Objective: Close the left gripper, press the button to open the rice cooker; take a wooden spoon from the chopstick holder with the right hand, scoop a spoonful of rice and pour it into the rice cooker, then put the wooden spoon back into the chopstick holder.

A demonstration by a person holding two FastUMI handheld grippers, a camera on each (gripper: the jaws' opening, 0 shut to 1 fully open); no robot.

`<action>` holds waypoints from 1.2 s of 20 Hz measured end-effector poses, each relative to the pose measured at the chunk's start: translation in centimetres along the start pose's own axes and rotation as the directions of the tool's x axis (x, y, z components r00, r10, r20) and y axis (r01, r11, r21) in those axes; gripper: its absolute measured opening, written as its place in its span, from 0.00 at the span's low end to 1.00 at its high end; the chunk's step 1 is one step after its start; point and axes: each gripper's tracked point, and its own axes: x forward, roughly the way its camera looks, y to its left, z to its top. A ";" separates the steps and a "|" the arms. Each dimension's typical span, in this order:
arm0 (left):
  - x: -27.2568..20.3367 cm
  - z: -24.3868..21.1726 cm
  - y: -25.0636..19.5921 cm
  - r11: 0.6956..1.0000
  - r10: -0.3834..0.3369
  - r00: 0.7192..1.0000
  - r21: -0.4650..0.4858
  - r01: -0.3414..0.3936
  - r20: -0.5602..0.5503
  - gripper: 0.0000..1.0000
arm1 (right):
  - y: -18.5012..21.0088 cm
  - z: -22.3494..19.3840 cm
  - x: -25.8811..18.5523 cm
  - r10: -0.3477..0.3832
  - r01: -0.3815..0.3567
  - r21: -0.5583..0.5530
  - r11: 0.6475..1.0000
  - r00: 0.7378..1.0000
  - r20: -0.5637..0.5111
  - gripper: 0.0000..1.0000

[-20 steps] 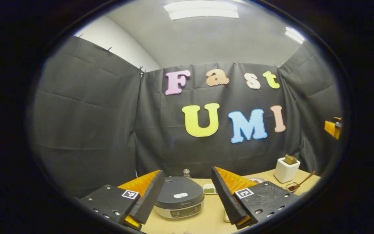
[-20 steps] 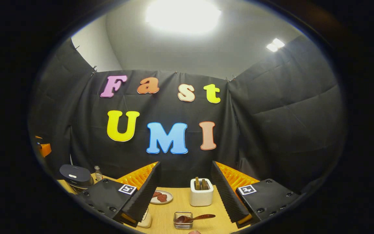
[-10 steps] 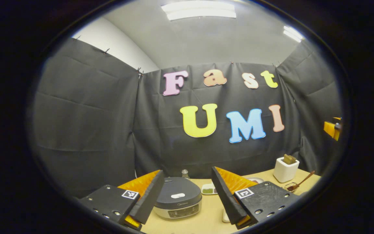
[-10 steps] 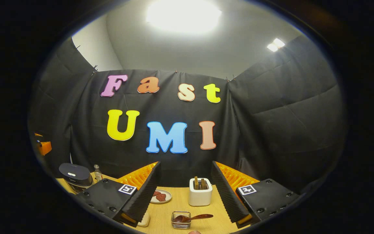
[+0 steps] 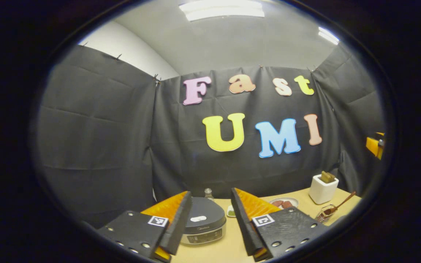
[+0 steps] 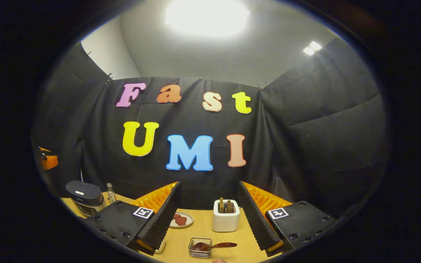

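In my left gripper view, the left gripper (image 5: 207,223) has its 2 fingers (image 5: 178,224) spread apart with nothing between them but air, and the rice cooker (image 5: 202,225) sits on the bench (image 5: 232,248) just past them with its lid down. In my right gripper view, the right gripper (image 6: 207,215) is spread apart too and grips nothing. The white chopstick holder (image 6: 226,220) stands ahead between its fingers, with what I think are wooden handles poking out. A wooden spoon (image 6: 214,246) lies in a small basket (image 6: 200,252) in front of it. A plate (image 6: 181,220) sits to the left.
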 end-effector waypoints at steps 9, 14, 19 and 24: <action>0.6 0.5 0.0 0.999 0.042 0.999 -0.011 -0.043 -0.016 0.20 | -0.1 -1.0 -0.2 0.093 -0.092 -0.027 0.995 0.995 0.032 0.97; 3.6 -1.1 0.6 0.998 0.032 0.998 -0.043 -0.035 -0.055 0.01 | 0.0 -1.8 0.3 0.092 -0.092 -0.003 0.996 0.996 0.011 0.97; 8.2 -4.7 1.3 0.998 -0.030 0.993 -0.061 0.023 -0.117 0.01 | 0.0 -1.8 0.9 0.029 -0.029 0.031 0.999 0.999 -0.014 0.97; 12.4 -9.7 2.1 0.993 -0.080 0.977 -0.100 0.061 -0.198 0.01 | 0.2 -1.8 1.7 -0.046 0.047 0.038 0.998 0.998 -0.037 0.96</action>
